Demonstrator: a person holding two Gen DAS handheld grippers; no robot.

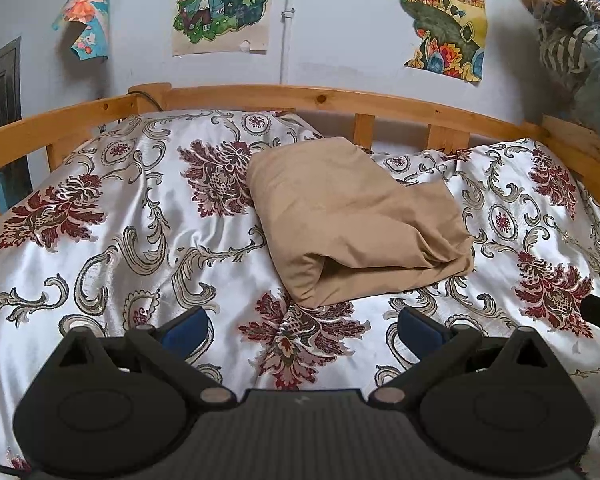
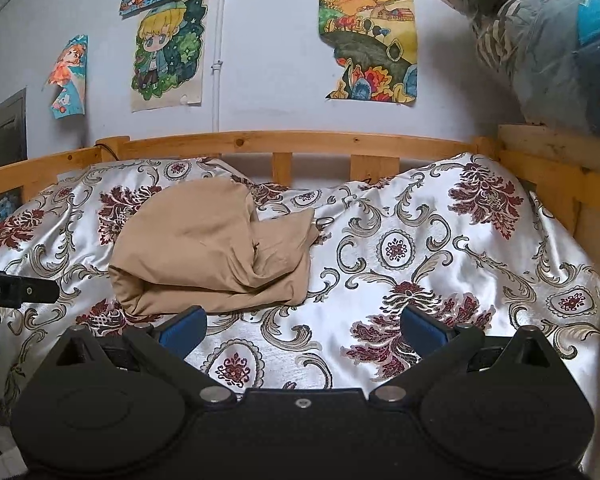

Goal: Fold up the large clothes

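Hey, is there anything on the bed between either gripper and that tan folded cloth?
Nothing visible. Only bare floral bedspread lies between the left gripper and the tan cloth; the same holds for the right gripper, with the cloth ahead and to its left. Both sets of jaws stand open and empty.

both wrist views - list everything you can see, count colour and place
tan garment: one, folded into a bundle, on the bedspread near the bed's far rail
bedspread: one, shiny white with dark red flowers and grey scrolls, covering the bed
bed rail: one, light wood, along the wall and both sides
drawings: at least four, brightly coloured, on the pale wall
pipe: one, white, upright on the wall
plastic bag: one, clear, stuffed with cloth, at the upper right above the rail
left tongs: black with blue pads, open, empty
right tongs: black with blue pads, open, empty
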